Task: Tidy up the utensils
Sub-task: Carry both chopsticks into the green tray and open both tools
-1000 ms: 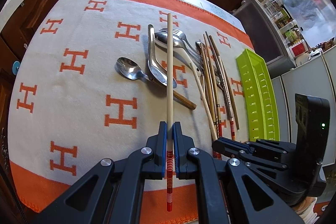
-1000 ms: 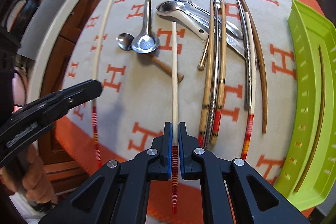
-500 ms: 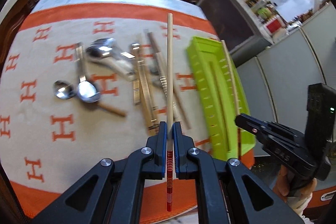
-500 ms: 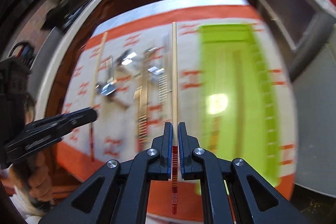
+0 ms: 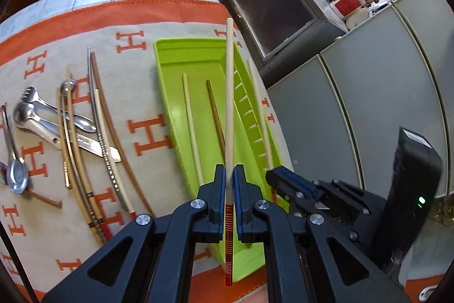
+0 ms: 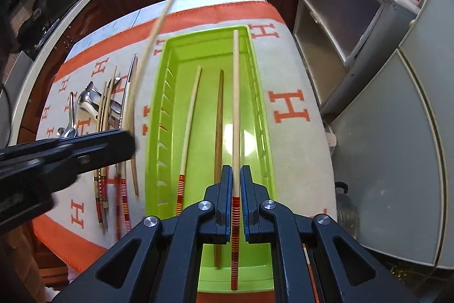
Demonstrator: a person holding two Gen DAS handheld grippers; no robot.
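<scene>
**Two chopsticks carried over the green tray**

Left hand-held gripper point(image 5: 229, 183): jaws closed tight on a pale chopstick point(image 5: 229, 93) with a red-banded handle, clamped just above the bands. The stick hangs over the green tray point(image 5: 170, 93), along its slotted side wall.

Right hand-held gripper point(image 6: 236, 183): jaws likewise closed on a second pale chopstick point(image 6: 236, 110), gripped at the top of its red bands, held lengthwise over the green tray's floor.

Tray contents: one pale chopstick with red bands point(image 6: 188, 127) and one dark brown chopstick point(image 6: 219, 127), lying side by side on the floor.

Beside the tray, on the orange-lettered cloth point(image 5: 147, 132) covering the table: a row of loose chopsticks point(image 5: 99, 132), metal spoons point(image 5: 37, 121) farther from the tray.

Change from a second ago: both grippers then hung over the cloth and the utensil pile, the tray off to one side and holding only the brown stick. Both have since travelled across to the tray, each grip unchanged. A pale chopstick has joined the brown one inside.
</scene>
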